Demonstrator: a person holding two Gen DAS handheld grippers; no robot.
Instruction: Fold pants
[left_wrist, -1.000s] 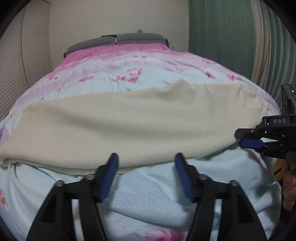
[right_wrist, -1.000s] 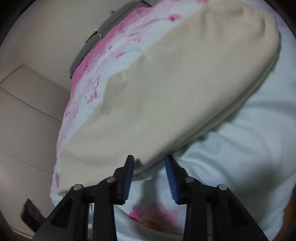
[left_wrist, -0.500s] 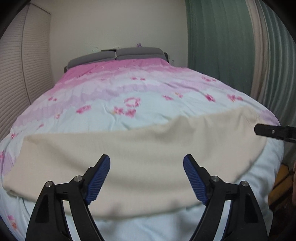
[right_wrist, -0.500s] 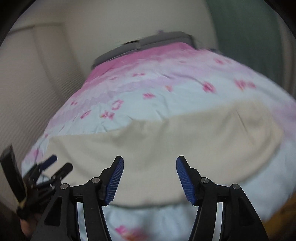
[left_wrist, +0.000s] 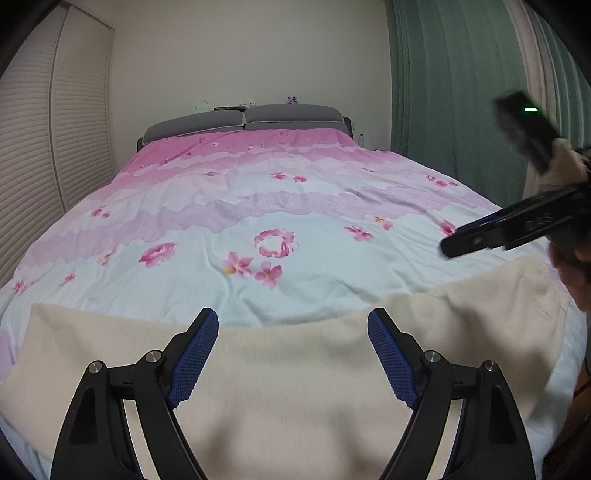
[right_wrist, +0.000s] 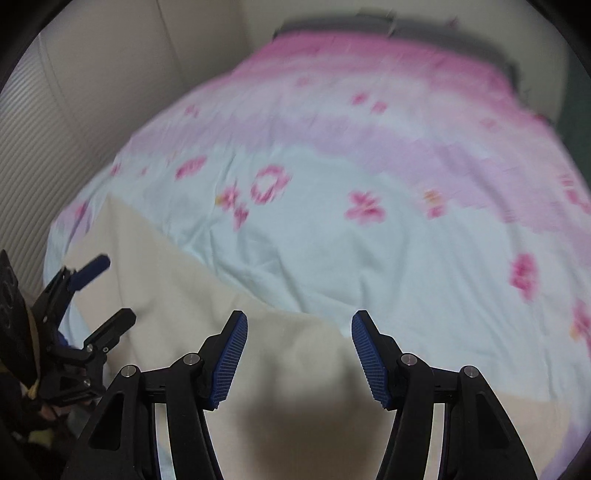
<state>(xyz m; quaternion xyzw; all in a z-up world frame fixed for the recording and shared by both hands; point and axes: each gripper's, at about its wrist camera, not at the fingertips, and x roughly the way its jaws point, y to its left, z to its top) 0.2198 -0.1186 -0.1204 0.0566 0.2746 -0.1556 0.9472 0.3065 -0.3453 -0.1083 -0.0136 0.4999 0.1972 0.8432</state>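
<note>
The left gripper (left_wrist: 293, 325) hangs above the cream pants (left_wrist: 295, 387) with its blue-padded fingers (left_wrist: 194, 360) spread wide and nothing between them; the pads touch no cloth, and the fabric shows plainly through the gap; the right gripper (right_wrist: 299, 328) is likewise above the pants (right_wrist: 177, 295), its fingers (right_wrist: 229, 360) held well apart though less widely than the left pair, gripping nothing; that view is smeared, so fine detail of the cloth is lost. The pants lie flat as a broad folded band across the near end of the bed, on the floral quilt (left_wrist: 266, 206) of pink and pale blue, their far edge running roughly straight across the bed; the quilt beyond them is bare up to the grey headboard (left_wrist: 243, 120). In the left wrist view the right gripper (left_wrist: 448, 251) comes in from the right edge above the pants' right end, clear of the cloth; in the right wrist view the left gripper (right_wrist: 107, 288) stands at the left edge, its two fingers open over the pants' left end.
</note>
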